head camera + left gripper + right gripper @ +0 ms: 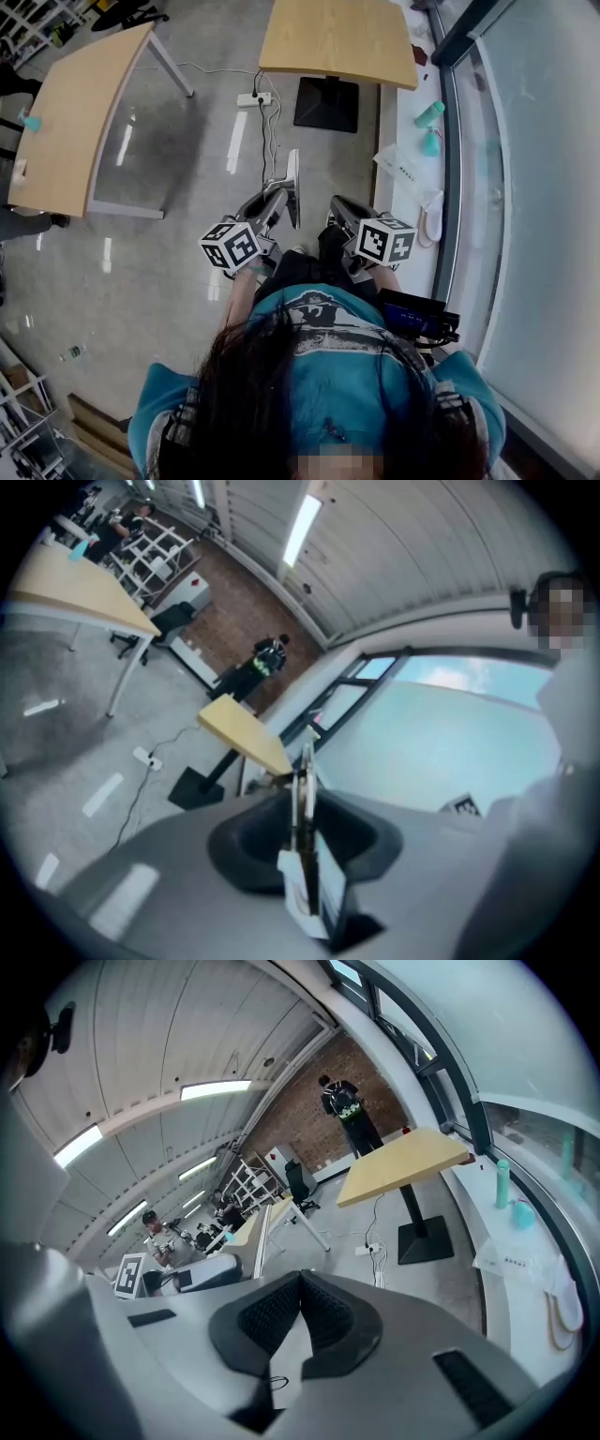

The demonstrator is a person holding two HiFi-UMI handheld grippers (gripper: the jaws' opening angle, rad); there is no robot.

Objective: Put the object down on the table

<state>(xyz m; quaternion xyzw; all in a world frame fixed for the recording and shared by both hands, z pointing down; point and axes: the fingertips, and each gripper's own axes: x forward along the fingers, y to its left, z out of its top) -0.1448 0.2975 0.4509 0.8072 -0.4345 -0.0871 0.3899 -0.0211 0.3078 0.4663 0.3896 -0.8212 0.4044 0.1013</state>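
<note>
**Flat thing held edge-on, nearest surface is dead ahead**

So the thin flat object (293, 187) is up in the air, well short of anything to set it on. It sits edge-on between the jaws of the left gripper (302, 832), which are pinched onto its lower end. Its long axis runs straight out along the jaws, away from the body.

What we think the next move hangs on: that long axis points pretty much at the pedestal surface (337, 42). In the left gripper view the object's far tip lines up just beside that surface's near corner. The other wooden surface (66, 112) is off to the left and looks no closer. Only bare floor (187, 187) lies under the object.

The right gripper (300, 1283) sits just beside the left one, jaws closed on nothing. We'd guess the left hand reaches forward, then tips the object flat.
</note>
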